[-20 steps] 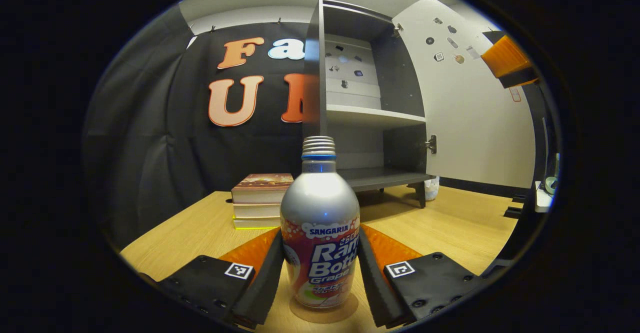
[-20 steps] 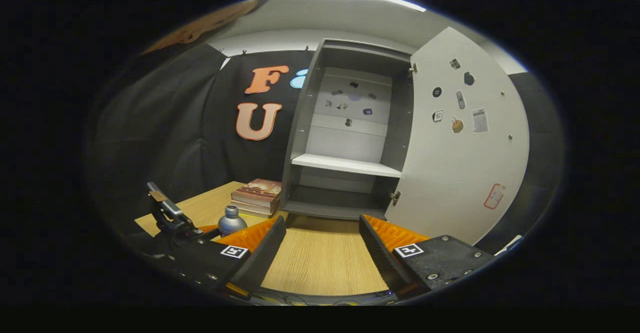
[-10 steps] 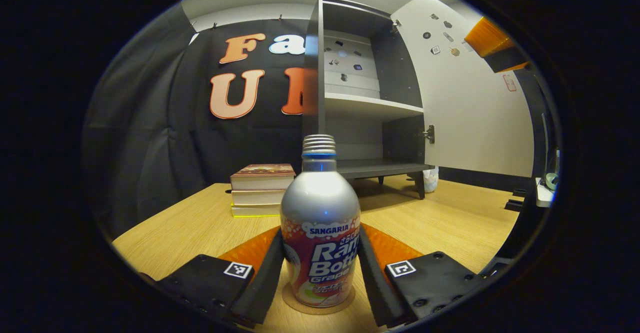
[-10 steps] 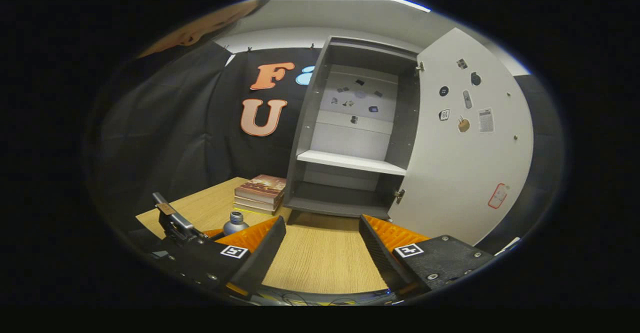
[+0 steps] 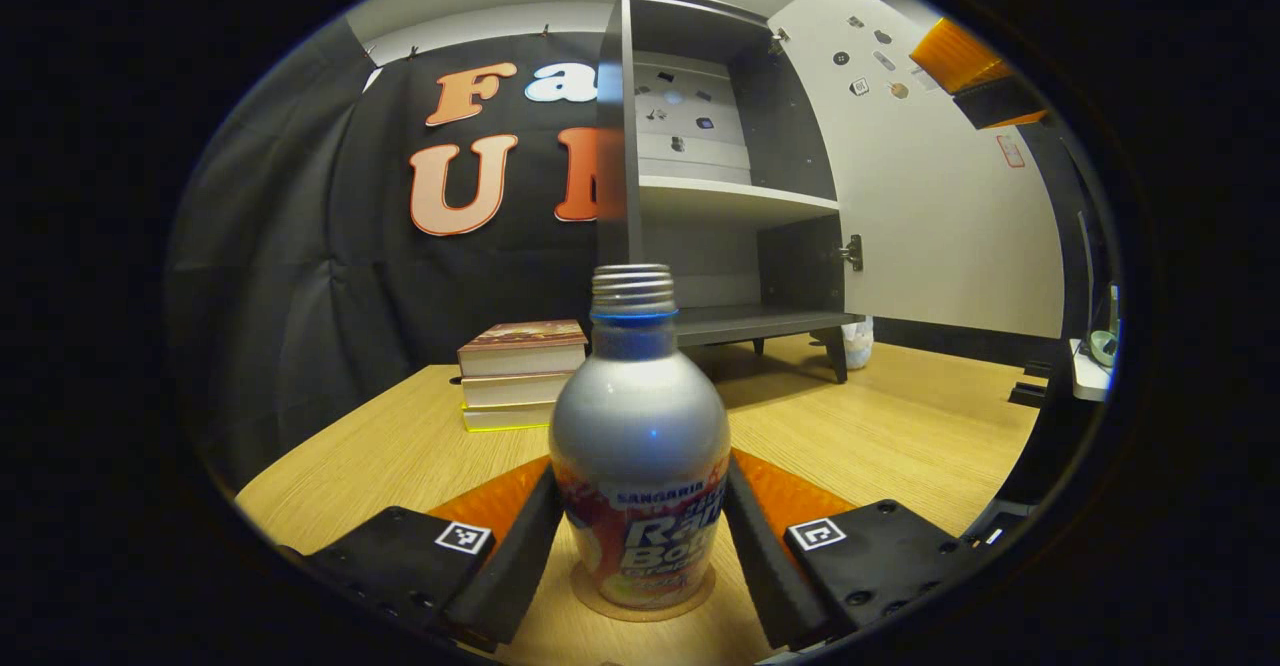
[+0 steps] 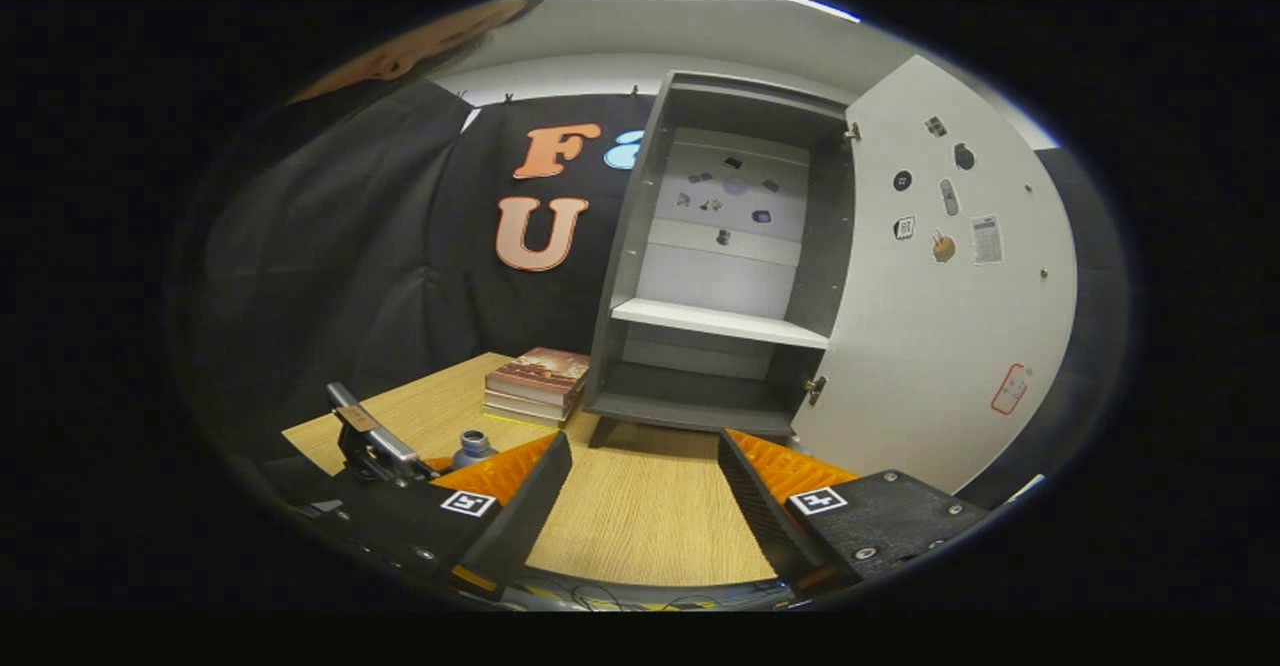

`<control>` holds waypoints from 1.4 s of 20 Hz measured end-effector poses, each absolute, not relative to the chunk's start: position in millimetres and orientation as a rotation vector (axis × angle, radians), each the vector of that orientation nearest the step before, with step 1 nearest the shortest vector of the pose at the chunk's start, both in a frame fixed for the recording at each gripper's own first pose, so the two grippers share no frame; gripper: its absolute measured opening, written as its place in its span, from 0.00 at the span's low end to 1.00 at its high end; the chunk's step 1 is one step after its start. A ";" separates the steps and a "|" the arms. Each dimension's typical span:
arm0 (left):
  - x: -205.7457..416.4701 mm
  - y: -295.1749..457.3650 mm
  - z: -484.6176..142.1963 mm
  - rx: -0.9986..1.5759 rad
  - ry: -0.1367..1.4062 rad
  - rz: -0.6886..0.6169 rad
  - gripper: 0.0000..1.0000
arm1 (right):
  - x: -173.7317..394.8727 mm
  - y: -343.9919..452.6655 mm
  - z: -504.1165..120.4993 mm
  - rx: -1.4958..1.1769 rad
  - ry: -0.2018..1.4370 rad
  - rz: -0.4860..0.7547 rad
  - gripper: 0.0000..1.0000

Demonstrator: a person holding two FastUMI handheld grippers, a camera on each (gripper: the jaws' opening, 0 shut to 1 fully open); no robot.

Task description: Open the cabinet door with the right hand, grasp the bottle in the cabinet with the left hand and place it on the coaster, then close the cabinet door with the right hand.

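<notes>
**Bottle down on the coaster, door not yet shut**

The bottle (image 5: 640, 446) stood upright on the coaster (image 5: 642, 594), in front of the cabinet (image 5: 700, 176) and just right of the books (image 5: 520, 374). The left gripper (image 5: 640, 546) had its fingers (image 5: 510, 566) on either side of the bottle's lower body, close against the label. Whether both pressed on it or had just let go could not be told. Holding low on the body probably kept the tall bottle from tipping as its base met the coaster, whose rim showed all round the front of the base, so the bottle looked well centred.

The right gripper (image 6: 640, 491) hung over the bare desk (image 6: 640, 526) in front of the cabinet, fingers wide apart and holding nothing. It pointed towards the cabinet mouth with the door (image 6: 950, 306) swung fully open to the right of it, a sensible waiting place for the closing push. In the right gripper view the bottle's cap (image 6: 473, 441) showed to the left of the cabinet, beside the left gripper's body.

Judging by this, the placing was nearly done; what remained was to free the bottle without nudging it, then swing the door closed
</notes>
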State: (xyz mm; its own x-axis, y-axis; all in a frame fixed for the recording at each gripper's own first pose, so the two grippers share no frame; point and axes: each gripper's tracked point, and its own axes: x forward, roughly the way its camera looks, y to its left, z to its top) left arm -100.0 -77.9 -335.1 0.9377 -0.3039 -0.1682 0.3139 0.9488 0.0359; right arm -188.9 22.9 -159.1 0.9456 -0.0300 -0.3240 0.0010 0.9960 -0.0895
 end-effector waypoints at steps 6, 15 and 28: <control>-93.1 -80.8 -302.3 0.088 0.121 -0.326 0.95 | -194.6 18.0 -134.9 -0.087 0.303 -0.039 0.91; -82.2 -86.3 -191.4 0.066 0.040 -0.382 0.95 | -233.9 -14.7 -65.1 -0.104 0.247 -0.198 0.91; -116.8 -102.0 -60.4 0.032 0.061 -0.338 0.95 | -273.9 -126.6 -28.2 -0.077 0.221 -0.388 0.91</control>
